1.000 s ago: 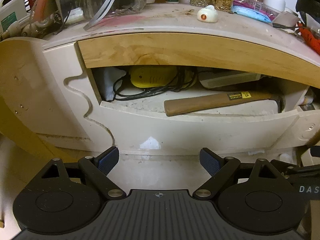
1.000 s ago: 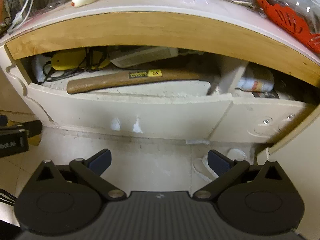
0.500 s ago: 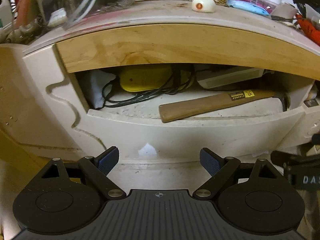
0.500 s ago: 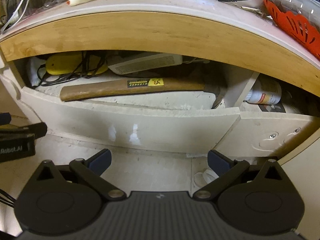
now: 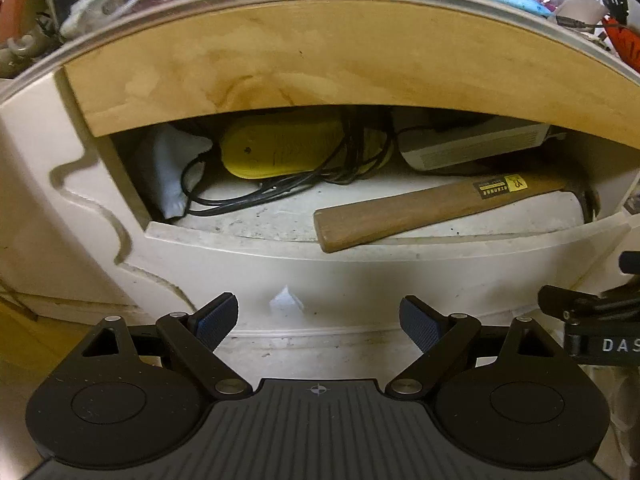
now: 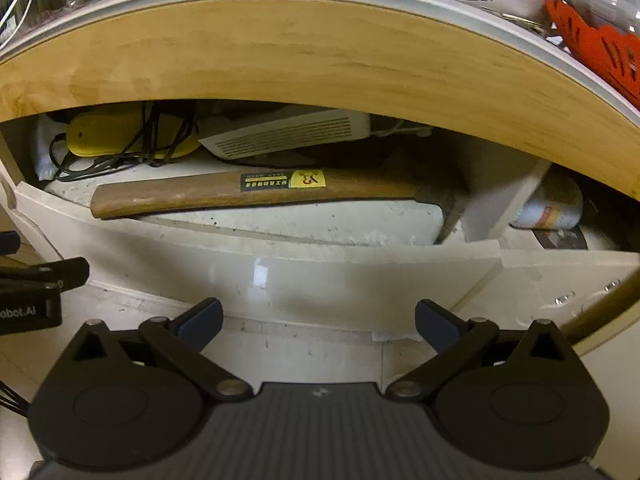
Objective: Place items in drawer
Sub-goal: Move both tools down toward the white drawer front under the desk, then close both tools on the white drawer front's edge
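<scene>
Inside drawer [image 6: 360, 276]: hammer [image 6: 240, 194] flat, lengthwise L-R, head right; both grippers [image 5: 318, 318] [image 6: 318, 322] wide, empty.

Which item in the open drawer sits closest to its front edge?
The hammer: its wooden handle end lies against the drawer front lip, while the yellow device and white vented box sit further back.

hammer [image 5: 432, 212] in open drawer [image 5: 360, 268], cables [image 5: 280, 188] behind-left, flat box [image 5: 472, 148] behind

White letters "DAS" showing on the right gripper [image 5: 600, 320] body, "obot.AI" showing on the left gripper [image 6: 36, 300] body, hammer [image 6: 248, 192] handle bearing a black-and-yellow label, print unreadable
</scene>
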A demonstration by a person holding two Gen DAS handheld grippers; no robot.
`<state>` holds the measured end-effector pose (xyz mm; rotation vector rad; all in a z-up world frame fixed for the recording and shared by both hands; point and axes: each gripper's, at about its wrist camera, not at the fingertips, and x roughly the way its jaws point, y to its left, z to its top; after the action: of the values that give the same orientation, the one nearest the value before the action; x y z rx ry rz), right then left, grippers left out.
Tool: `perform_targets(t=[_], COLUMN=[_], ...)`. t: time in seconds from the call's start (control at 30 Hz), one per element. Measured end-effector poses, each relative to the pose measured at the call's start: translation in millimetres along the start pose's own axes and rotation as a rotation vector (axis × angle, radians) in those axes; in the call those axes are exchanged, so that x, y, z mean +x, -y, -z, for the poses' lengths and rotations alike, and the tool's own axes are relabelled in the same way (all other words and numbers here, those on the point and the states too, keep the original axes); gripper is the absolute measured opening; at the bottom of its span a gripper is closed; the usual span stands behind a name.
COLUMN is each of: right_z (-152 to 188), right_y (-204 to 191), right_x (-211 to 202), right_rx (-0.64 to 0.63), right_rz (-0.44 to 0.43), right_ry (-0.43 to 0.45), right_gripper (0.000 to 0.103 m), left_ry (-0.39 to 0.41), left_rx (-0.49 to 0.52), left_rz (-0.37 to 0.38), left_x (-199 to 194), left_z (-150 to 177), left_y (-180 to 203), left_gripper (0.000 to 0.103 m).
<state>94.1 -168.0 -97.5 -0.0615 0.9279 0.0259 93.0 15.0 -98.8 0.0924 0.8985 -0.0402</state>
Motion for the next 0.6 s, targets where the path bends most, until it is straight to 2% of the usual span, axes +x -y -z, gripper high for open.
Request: perform_targets(t=[0.6], right_z=[-10.1], right_y=[6.7], right_x=[29.3], right_rx=[-0.004], right_rz=[0.026], right_ry=[0.003], right_gripper=[0.103], left_ry=[-0.016], left_rx=[-0.047], left_rz=[-0.024], left_x=[29.3], left_z=[-6.9], left_y=[-9.6], left_gripper=[0.089])
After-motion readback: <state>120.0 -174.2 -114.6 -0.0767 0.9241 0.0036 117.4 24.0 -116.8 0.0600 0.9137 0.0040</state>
